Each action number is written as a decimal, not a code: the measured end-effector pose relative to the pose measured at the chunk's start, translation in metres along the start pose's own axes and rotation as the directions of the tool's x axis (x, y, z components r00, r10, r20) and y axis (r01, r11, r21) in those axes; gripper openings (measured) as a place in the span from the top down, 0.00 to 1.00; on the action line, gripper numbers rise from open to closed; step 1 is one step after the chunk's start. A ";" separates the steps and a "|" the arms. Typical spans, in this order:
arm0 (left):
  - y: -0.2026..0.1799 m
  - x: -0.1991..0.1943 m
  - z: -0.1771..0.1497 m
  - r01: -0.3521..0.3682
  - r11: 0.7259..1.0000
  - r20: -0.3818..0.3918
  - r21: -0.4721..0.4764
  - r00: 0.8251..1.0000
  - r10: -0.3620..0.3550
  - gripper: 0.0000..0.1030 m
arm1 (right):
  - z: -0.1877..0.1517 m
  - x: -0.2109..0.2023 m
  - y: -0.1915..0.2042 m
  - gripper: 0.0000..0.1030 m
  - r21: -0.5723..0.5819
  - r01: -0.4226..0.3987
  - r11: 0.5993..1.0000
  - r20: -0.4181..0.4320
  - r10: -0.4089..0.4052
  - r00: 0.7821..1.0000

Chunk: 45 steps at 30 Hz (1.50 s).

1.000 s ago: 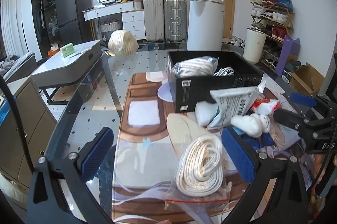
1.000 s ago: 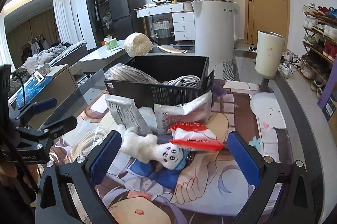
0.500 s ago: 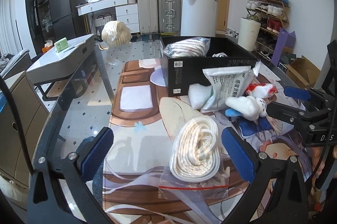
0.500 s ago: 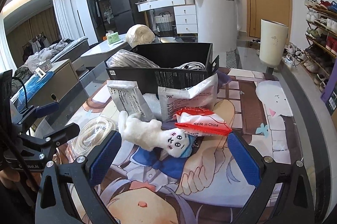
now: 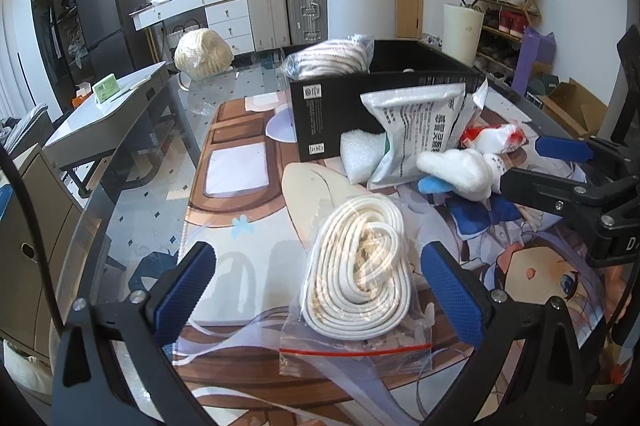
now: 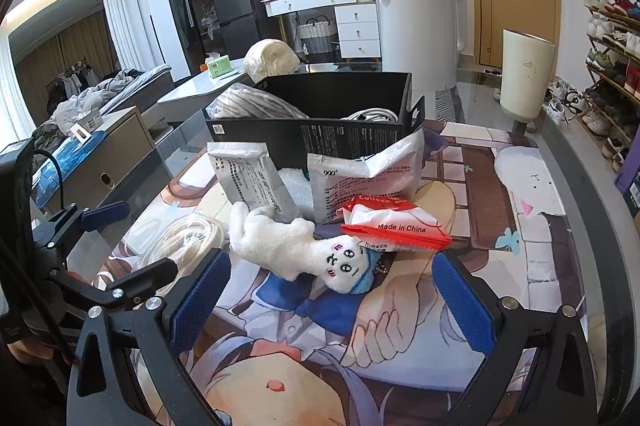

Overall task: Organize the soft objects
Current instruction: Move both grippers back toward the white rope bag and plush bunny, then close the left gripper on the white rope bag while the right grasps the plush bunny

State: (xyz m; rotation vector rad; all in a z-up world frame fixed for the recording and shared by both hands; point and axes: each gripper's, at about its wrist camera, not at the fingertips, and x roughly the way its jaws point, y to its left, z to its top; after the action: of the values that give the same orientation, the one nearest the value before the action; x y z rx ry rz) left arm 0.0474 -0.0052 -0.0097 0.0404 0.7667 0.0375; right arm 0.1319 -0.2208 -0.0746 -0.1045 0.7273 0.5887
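A coil of white rope in a clear zip bag (image 5: 358,282) lies on the printed mat, between the open fingers of my left gripper (image 5: 320,290), nearer the right finger. A white plush toy (image 6: 300,250) lies just ahead of my open right gripper (image 6: 332,300); it also shows in the left wrist view (image 5: 464,170). Behind it lie a red-and-white packet (image 6: 394,226), two grey foil pouches (image 6: 248,182) and a white foam piece (image 6: 296,186). A black box (image 6: 320,142) holds a bagged rope bundle (image 6: 248,106) and white cable.
The printed mat (image 6: 520,226) covers a glass table (image 5: 132,194). A wrapped cream bundle (image 5: 204,54) sits at the table's far end. A grey side table (image 5: 108,106) stands to the left. A white bin and shoe rack stand at the right.
Both grippers have pulled back and lowered slightly toward the mat. The rope bag now sits closer between the left fingers, and the plush toy nearer the right fingers. Nothing was grasped.
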 end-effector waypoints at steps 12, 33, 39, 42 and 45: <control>0.000 0.010 -0.001 -0.003 1.000 -0.029 -0.005 1.000 0.003 0.00 | -0.003 0.006 0.002 0.01 -0.007 -0.022 1.000 -0.034 0.022 0.999; 0.000 0.020 0.000 -0.002 1.000 -0.083 0.003 0.997 0.003 0.00 | 0.004 0.036 0.010 0.01 0.006 -0.047 0.999 -0.123 0.047 0.991; 0.000 0.022 -0.001 0.002 1.000 -0.092 0.004 0.996 -0.002 0.00 | 0.009 0.044 0.016 0.01 -0.016 -0.034 0.999 -0.127 0.032 0.991; 0.000 0.022 -0.001 0.009 1.000 -0.096 -0.001 0.995 -0.009 0.00 | 0.011 0.046 0.018 0.02 -0.023 -0.036 0.999 -0.126 0.033 0.992; 0.000 0.023 0.000 0.015 1.000 -0.099 -0.003 0.995 -0.016 0.00 | 0.012 0.048 0.021 0.08 -0.030 -0.031 0.999 -0.126 0.027 0.992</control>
State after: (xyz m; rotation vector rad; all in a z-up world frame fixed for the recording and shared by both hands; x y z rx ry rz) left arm 0.0635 -0.0039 -0.0258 0.0302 0.8662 0.0258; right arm 0.1563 -0.1774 -0.0949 -0.1614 0.8430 0.6261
